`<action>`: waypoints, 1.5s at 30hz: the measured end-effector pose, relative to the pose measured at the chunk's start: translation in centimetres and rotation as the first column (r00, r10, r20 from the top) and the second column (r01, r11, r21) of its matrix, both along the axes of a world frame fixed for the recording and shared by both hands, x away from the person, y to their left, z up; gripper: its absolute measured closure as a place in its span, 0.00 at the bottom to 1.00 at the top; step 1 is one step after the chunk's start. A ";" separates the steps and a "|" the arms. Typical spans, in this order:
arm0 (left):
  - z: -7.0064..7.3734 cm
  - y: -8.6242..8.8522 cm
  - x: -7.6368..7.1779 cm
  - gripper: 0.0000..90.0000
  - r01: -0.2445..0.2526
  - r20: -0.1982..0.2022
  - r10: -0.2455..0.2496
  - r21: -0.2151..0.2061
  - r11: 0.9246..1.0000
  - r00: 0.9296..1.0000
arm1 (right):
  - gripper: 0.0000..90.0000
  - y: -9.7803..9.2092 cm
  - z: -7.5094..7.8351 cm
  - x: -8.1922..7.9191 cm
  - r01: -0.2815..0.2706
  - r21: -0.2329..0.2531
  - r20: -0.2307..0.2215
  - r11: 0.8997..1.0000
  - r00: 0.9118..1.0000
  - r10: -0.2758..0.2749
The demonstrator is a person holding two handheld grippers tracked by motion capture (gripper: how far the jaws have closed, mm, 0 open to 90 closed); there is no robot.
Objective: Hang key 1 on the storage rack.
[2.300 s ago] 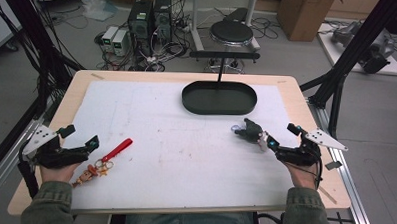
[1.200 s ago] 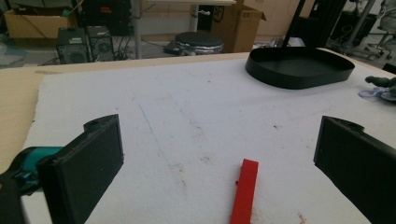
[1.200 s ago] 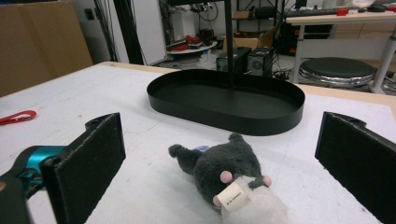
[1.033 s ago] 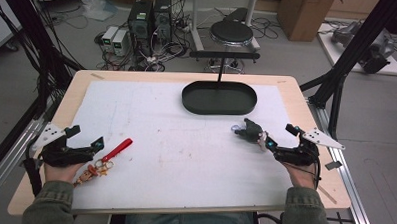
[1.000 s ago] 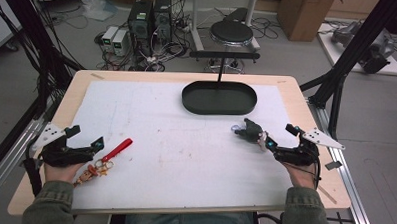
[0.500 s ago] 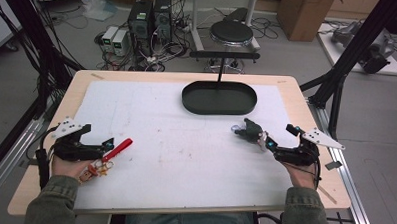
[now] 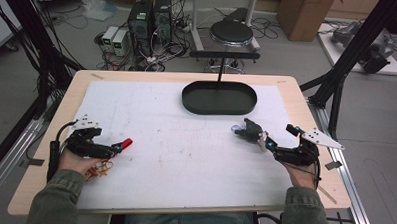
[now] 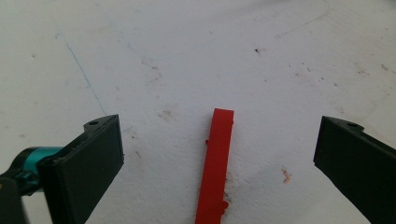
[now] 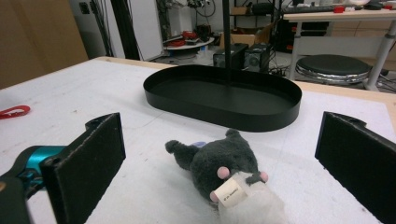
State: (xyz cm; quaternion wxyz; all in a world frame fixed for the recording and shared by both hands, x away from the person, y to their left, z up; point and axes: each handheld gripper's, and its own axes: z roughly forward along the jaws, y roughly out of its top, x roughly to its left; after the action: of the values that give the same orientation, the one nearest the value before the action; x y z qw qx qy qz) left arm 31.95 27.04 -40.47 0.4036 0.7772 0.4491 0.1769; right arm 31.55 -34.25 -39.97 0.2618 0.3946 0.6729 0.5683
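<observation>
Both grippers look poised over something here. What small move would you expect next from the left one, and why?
Probably closing on the red strap: the left gripper is open and its jaws already stand either side of it, apart from it, on the white mat.

Both claws gape wide (jaws well apart): left claw (image 7: 116,148) low, right claw (image 7: 271,145) level.

A tray (image 7: 219,98) sits at the far middle of the table (image 7: 187,79). Just in front of it, toward the right, lies a plush toy (image 7: 251,131) — apart from the tray's wall. A strap (image 7: 124,144) lies at the near left, well apart from both, with the left gripper (image 7: 116,148) over its near end. The right gripper (image 7: 268,143) sits just right of the toy.
</observation>
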 end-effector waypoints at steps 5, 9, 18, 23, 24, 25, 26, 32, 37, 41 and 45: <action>-0.4 -0.1 0.6 0.03 0.007 -0.029 -0.007 0.014 1.000 1.000 | 0.00 0.0 0.0 0.0 -0.002 -0.001 -0.002 1.000 1.000 0.002; -0.8 -0.3 1.0 0.04 0.031 -0.065 -0.029 0.035 0.999 0.997 | 0.00 0.0 0.0 0.0 -0.002 0.001 -0.004 1.000 1.000 0.002; -1.0 -1.9 2.2 0.09 0.120 -0.171 -0.105 0.078 0.990 0.980 | 0.00 0.1 0.0 0.1 -0.003 -0.004 -0.001 1.000 1.000 0.003; -1.2 -2.8 3.1 0.10 0.153 -0.228 -0.123 0.119 0.981 0.966 | 0.00 0.1 0.0 0.1 -0.004 -0.003 -0.002 1.000 1.000 0.004; -1.2 -2.9 3.3 0.11 0.159 -0.234 -0.127 0.121 0.980 0.964 | 0.00 0.1 0.0 0.1 -0.004 -0.003 -0.003 1.000 1.000 0.004; -1.2 -3.0 3.4 0.11 0.160 -0.237 -0.127 0.126 0.979 0.963 | 0.00 0.1 0.0 0.1 -0.004 -0.003 -0.003 1.000 1.000 0.004; -1.3 -3.0 3.6 0.12 0.162 -0.241 -0.128 0.130 0.978 0.962 | 0.00 0.1 0.0 0.1 -0.004 -0.004 -0.005 1.000 1.000 0.004; -1.3 -2.8 4.7 0.22 0.166 -0.292 -0.119 0.144 0.976 0.949 | 0.00 0.1 -0.1 0.1 -0.009 -0.006 -0.006 1.000 1.000 0.009; -1.3 -3.2 5.3 0.28 0.202 -0.337 -0.135 0.174 0.964 0.932 | 0.00 0.2 -0.1 0.2 -0.013 -0.008 -0.009 1.000 1.000 0.013; -1.5 -3.4 5.5 0.33 0.207 -0.353 -0.136 0.170 0.964 0.926 | 0.00 0.2 -0.1 0.1 -0.011 -0.012 -0.005 1.000 1.000 0.011; -1.5 -3.2 5.7 0.40 0.182 -0.374 -0.108 0.170 0.968 0.921 | 0.01 0.2 -0.1 0.0 -0.011 -0.014 -0.009 1.000 1.000 0.011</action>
State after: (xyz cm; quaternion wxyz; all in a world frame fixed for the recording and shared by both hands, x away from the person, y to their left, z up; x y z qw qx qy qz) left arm 37.67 23.86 -41.97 0.2453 0.8645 0.4363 0.0449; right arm 31.56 -34.04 -40.04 0.2584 0.3914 0.6803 0.5632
